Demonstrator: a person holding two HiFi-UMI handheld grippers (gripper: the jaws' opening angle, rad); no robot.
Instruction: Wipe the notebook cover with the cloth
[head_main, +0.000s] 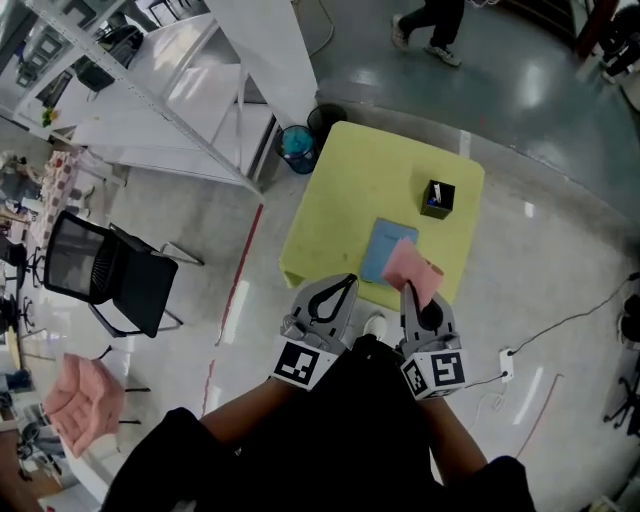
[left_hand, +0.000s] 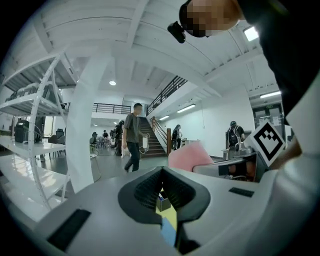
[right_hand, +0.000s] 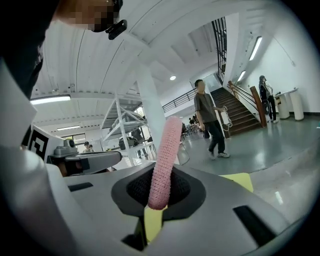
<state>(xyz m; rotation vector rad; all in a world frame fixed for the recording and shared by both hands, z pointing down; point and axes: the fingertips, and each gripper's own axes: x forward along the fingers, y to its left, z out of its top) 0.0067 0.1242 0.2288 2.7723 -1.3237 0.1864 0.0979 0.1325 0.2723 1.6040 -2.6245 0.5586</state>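
Notebook lies flat on the yellow worktop, near a small black box. The right gripper pinches the pink cloth, raised off the worktop. The left gripper is pressed together, empty.

**Your three cameras: one on your head, one behind each gripper's jaws.**

Your head camera looks steeply down from high above the yellow worktop, with the left gripper and right gripper close under the lens, low in the frame. Each gripper camera sits tight behind its own jaws and faces roughly level across the hall. Both catch the walking person and the staircase. Each sees the other gripper at its side, and the left one also sees the pink cloth. A sliver of worktop shows through each pair of jaws.
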